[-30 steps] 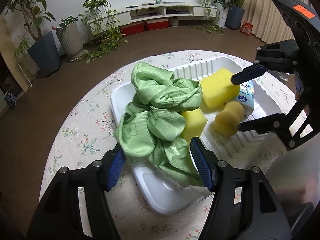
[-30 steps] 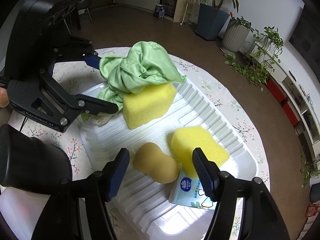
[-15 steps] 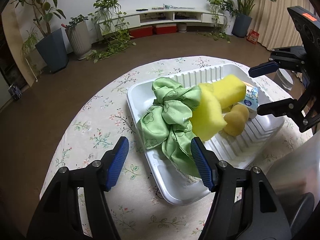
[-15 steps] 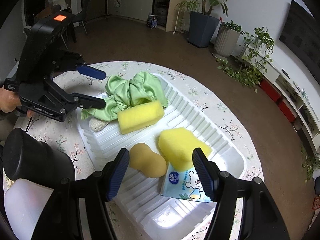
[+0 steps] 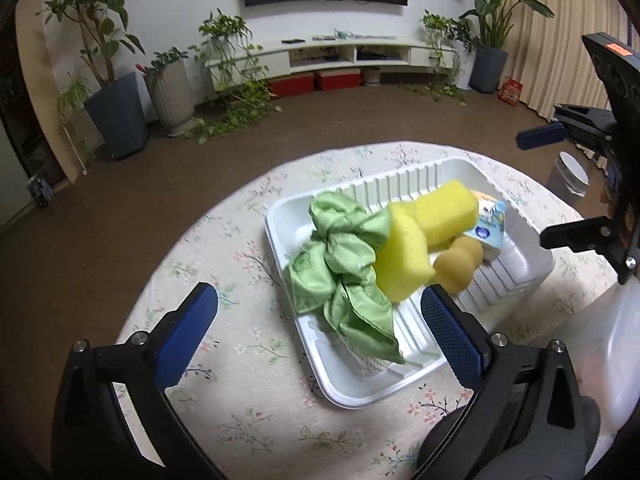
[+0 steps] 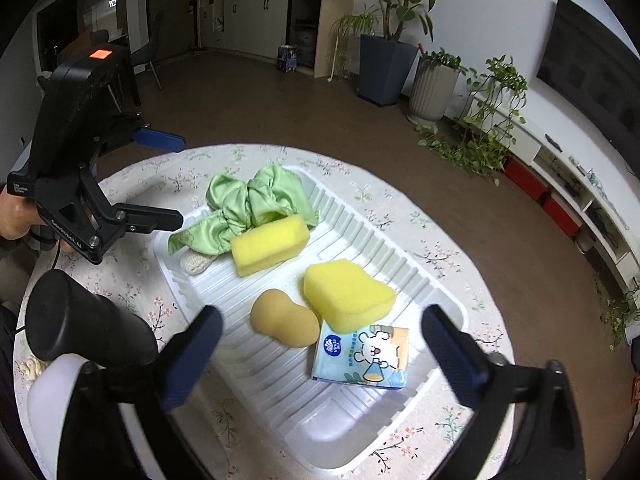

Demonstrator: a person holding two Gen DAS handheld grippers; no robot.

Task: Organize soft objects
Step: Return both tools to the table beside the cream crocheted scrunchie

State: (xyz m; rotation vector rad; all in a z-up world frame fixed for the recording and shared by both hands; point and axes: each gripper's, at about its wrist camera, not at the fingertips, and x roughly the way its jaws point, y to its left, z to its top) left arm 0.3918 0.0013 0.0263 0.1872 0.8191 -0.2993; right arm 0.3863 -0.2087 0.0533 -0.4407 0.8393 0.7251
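Green cloth (image 5: 344, 276) lies in the tray (image 5: 360, 392); your claws (image 5: 318, 332) (image 6: 320, 360) have just opened wide, empty, so judge sorting done

Both your wrist views look steeply down along their fingers from close above, facing across from opposite sides. Shared: white tray (image 5: 516, 280) (image 6: 448, 300) on the floral table (image 5: 248, 400) (image 6: 440, 240).
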